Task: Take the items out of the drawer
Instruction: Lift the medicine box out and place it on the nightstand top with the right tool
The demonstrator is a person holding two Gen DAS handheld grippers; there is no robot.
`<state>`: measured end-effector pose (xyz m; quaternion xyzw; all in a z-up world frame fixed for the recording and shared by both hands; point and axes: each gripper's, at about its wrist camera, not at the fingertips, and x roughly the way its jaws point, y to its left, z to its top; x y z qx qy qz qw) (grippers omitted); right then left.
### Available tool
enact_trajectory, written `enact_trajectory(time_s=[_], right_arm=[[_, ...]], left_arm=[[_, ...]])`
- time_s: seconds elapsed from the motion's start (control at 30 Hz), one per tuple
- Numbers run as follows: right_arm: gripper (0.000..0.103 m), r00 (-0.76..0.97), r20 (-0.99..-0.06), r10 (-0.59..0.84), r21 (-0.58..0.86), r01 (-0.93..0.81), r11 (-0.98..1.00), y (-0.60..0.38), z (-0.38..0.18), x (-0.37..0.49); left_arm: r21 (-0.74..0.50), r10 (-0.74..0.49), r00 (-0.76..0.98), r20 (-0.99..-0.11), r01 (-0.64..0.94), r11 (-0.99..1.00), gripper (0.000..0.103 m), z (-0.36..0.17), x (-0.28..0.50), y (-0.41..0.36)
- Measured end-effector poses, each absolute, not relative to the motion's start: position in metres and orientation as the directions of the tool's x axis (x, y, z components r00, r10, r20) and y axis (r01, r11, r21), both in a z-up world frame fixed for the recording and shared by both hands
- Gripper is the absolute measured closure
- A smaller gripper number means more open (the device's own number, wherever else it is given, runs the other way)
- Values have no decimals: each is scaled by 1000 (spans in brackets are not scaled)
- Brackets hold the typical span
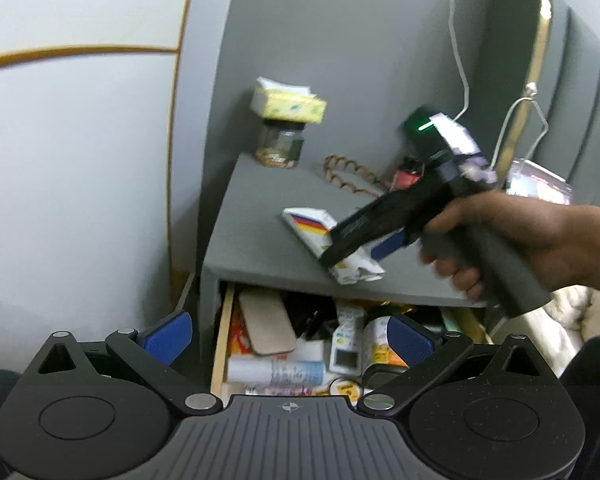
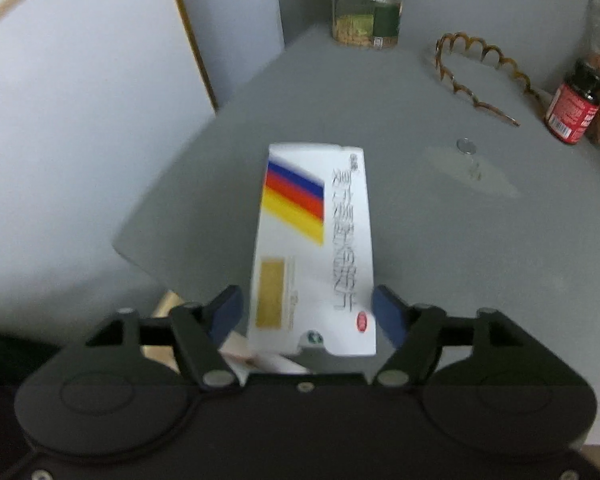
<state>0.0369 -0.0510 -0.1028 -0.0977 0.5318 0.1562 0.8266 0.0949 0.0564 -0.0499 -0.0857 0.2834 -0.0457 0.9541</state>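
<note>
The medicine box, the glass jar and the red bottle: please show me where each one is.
medicine box (image 2: 312, 248), right wrist view, middle of its white face
glass jar (image 2: 366, 12), right wrist view, its label
red bottle (image 2: 574, 106), right wrist view, its red label

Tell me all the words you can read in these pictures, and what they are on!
White box with blue, red and yellow stripes: a line of big Chinese characters, too blurred to read.
Red bottle: label with a barcode, words too small.
Glass jar: green label, too blurred.
Things in the drawer: printing too small to read.
</note>
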Motion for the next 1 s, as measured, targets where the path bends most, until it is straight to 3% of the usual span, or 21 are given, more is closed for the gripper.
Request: enact_trajectory(time_s=[0.27,0.5,0.73,1.0], right_arm=[[32,348,-931,110,64,-141,988,-27,-105,77],[31,340,-933,120,96,-86,992,-8,-95,103],[24,432,-862,267,263,-71,962,-86,-49,29],[24,410,-889,205,189,-79,979,-166,-18,-63]], left_arm=[[-208,-125,831,-542,12,978,0,-50,109,53],[-155,-81,825,-560,-8,988,0,-51,113,46],[-130,-78,804,-589,1,992,0,-51,113,43],[-77,-77,770,-634,37,996,0,-53,118,16]])
